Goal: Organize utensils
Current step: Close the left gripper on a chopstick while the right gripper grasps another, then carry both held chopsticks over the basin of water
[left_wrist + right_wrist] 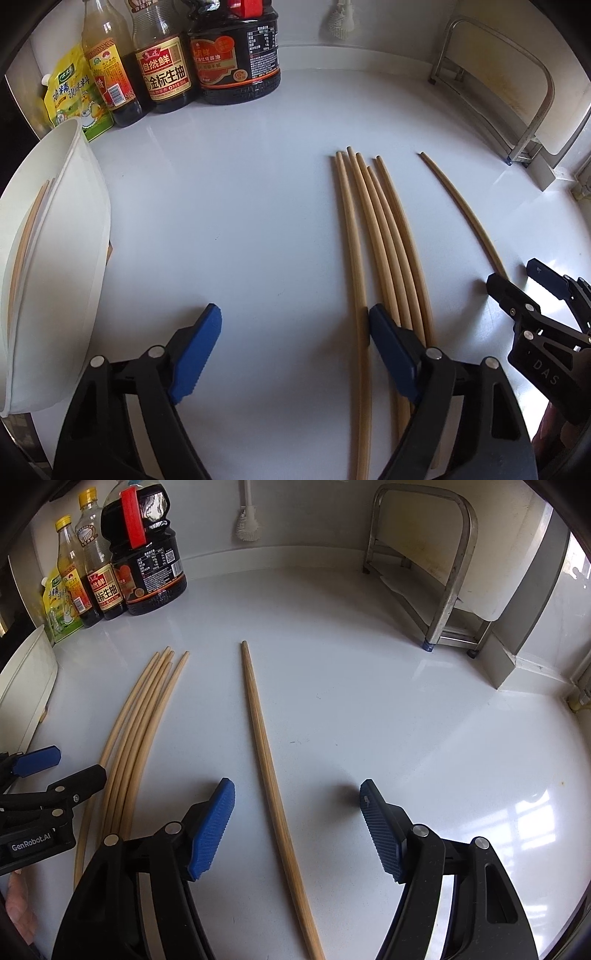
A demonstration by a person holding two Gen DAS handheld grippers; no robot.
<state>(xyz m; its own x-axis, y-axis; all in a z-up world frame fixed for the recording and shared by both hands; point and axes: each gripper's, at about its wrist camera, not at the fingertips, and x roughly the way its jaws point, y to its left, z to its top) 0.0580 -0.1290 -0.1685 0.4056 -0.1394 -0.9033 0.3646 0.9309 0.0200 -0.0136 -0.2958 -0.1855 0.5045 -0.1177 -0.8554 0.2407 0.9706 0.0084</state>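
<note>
Left wrist view: left gripper (295, 325) open, nothing clamped. Its right-hand pad sits against the leftmost stick of the chopstick bundle (376, 236), which runs toward 12 o'clock. White holder (85, 229) at 9 o'clock, sticks already inside. Right gripper (517, 284) at 3 o'clock.

Right wrist view: right gripper (297, 805) open, straddling the single chopstick (266, 760), pads clear of it. Bundle at 10 o'clock.

Risk: closing off-centre could roll the round stick away; the left pad could scatter the bundle on the slick countertop (406, 720).
</note>
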